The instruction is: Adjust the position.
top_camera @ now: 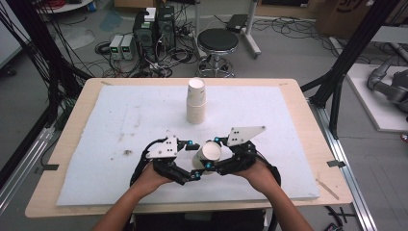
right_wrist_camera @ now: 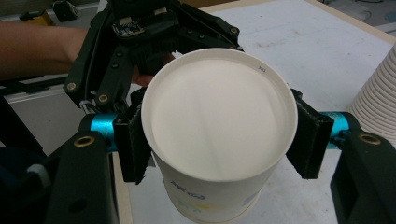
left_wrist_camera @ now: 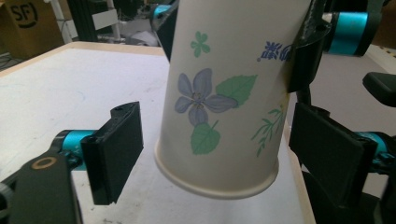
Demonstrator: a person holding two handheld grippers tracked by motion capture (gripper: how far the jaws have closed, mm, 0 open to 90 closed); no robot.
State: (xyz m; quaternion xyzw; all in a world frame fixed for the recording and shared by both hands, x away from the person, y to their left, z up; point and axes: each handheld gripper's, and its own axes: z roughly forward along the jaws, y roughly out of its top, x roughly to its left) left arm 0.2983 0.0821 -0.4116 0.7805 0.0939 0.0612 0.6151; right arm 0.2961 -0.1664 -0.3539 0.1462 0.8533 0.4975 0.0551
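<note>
Paper cup (top_camera: 208, 154) with a flower print sits clamped in the right gripper (top_camera: 217, 153), lifted just over the white mat (top_camera: 96, 144) near the front of the bench (top_camera: 308, 120). Left gripper (top_camera: 191, 159) stands with its jaws spread on either side of the cup's lower end, pads (left_wrist_camera: 119, 149) clear of its wall. Farther back, a stack of cups (top_camera: 196, 101) stands upright.
</note>
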